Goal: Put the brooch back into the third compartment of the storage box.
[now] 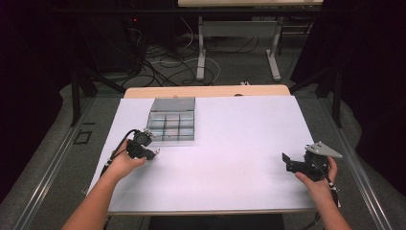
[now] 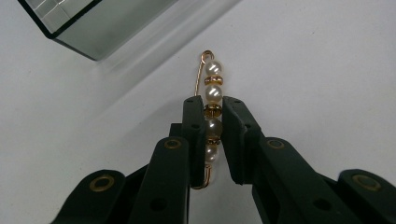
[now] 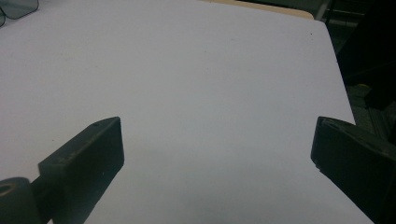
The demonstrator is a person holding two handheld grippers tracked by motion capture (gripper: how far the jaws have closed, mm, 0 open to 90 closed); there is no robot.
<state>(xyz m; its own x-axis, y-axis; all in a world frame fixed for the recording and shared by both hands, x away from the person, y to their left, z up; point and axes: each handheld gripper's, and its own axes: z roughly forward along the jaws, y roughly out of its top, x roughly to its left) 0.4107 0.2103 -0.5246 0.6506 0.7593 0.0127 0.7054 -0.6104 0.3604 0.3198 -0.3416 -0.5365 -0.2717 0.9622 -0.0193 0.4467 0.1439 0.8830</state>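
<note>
At seven o'clock from the clear compartment box [image 1: 171,125], my left gripper [image 2: 208,122] clamps the pearl-beaded pin [image 2: 211,93]; at four o'clock, my right gripper [image 3: 217,140] gapes empty.

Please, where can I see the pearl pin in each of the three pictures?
High view: the pearl pin is a tiny glint at the left tongs, just below the clear box.
Left gripper view: centre, clamped between the black jaws.
Right gripper view: not in it.
Shared landmark: the clear box.
</note>
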